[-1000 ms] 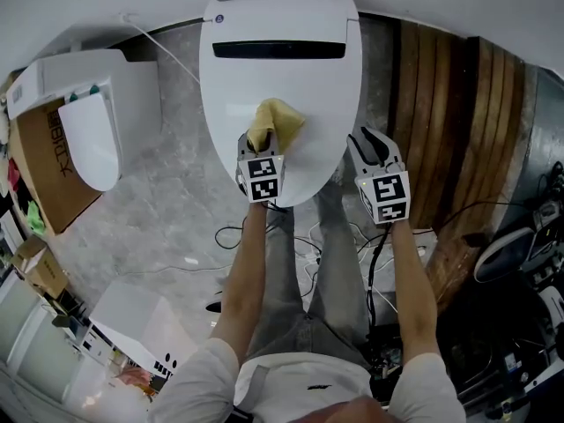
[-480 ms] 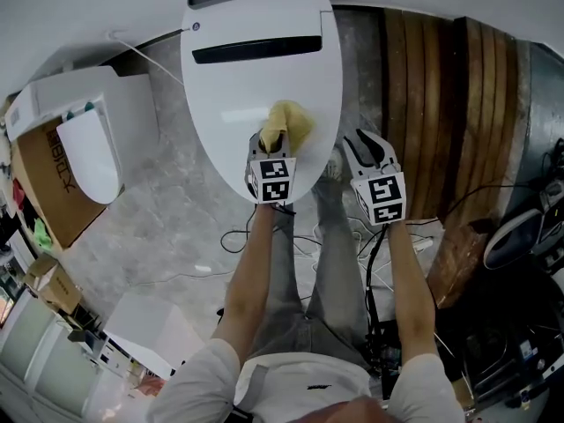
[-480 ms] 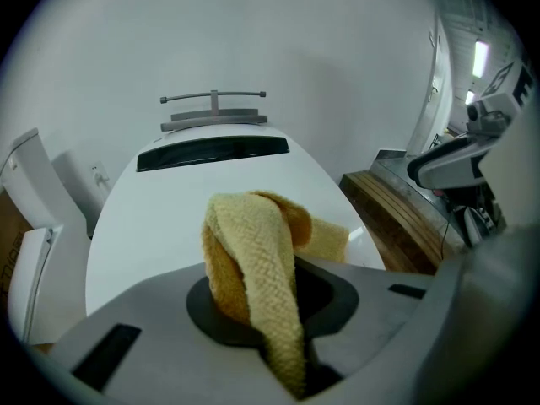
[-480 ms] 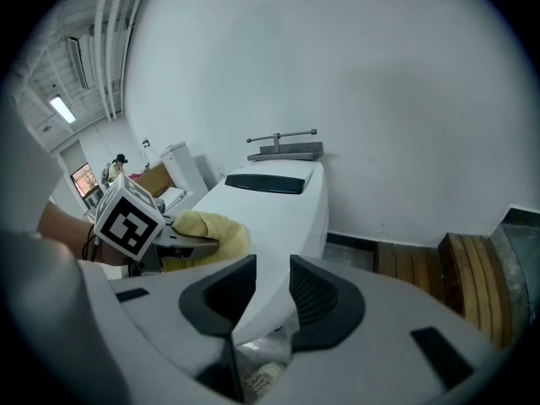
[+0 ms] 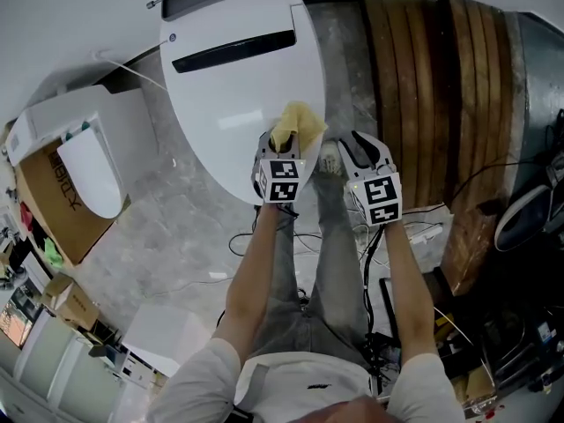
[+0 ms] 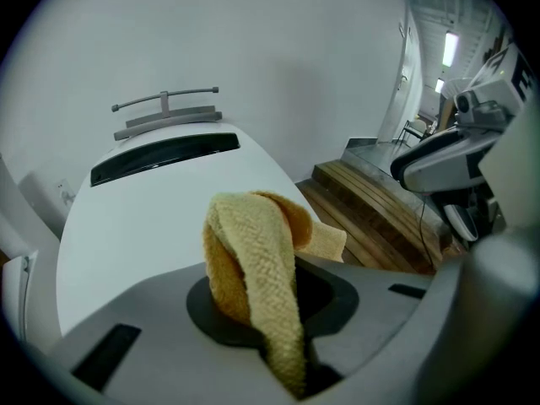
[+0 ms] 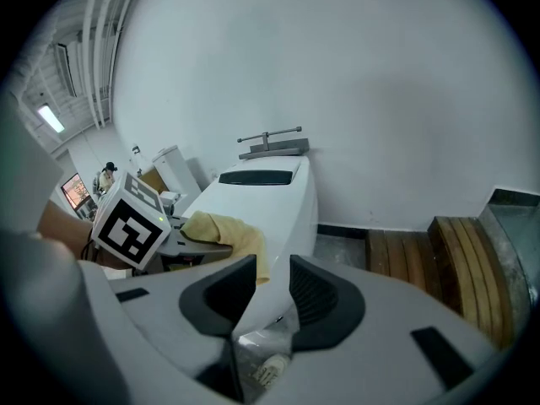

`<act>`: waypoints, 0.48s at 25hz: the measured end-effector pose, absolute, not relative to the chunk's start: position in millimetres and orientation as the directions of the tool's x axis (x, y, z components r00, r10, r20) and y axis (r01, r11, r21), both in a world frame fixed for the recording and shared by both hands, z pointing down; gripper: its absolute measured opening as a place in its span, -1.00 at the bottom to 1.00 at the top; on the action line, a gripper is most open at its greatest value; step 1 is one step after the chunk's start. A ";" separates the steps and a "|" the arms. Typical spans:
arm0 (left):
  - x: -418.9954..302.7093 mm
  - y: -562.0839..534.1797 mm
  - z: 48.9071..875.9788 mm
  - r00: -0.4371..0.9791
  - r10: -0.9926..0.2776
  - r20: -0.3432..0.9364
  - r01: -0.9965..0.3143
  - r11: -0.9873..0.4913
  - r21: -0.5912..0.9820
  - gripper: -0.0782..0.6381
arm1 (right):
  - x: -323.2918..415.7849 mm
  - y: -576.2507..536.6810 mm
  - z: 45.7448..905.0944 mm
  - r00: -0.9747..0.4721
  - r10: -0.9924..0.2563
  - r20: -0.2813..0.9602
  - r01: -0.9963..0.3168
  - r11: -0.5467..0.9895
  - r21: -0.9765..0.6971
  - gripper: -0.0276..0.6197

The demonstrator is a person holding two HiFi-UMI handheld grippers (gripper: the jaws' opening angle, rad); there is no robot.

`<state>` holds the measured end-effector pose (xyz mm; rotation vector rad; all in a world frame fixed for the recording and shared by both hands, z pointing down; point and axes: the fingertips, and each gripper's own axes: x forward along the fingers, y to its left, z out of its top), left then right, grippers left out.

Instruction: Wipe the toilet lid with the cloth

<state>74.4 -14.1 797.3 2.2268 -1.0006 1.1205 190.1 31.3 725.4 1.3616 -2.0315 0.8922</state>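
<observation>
The white toilet lid (image 5: 231,86) is closed, with a dark slot near its back. A yellow cloth (image 5: 296,120) lies bunched on the lid's right front edge. My left gripper (image 5: 282,146) is shut on the cloth, which fills its jaws and hangs over them in the left gripper view (image 6: 256,260), with the lid (image 6: 143,218) behind it. My right gripper (image 5: 351,148) hovers just right of the lid, over the floor. Its jaws stand a narrow gap apart with nothing between them (image 7: 272,281). In that view the cloth (image 7: 221,229) and lid (image 7: 268,197) lie to the left.
A wooden slatted platform (image 5: 421,86) runs along the right. A second white toilet seat unit (image 5: 88,152) and a cardboard box (image 5: 55,203) stand at the left. Cables (image 5: 264,247) lie on the grey floor by the person's legs, and a shoe (image 5: 329,159) sits by the toilet.
My left gripper has drawn the cloth from the middle front of the lid to its right front edge. The right gripper has stayed beside it. The head view has swung, so the toilet sits further left.
</observation>
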 end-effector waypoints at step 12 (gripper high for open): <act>111.7 34.0 805.6 0.499 -0.258 0.828 -0.623 -0.770 0.136 -0.56 | 194.7 66.9 737.6 -0.321 -0.574 0.753 -0.947 0.204 -0.248 -0.49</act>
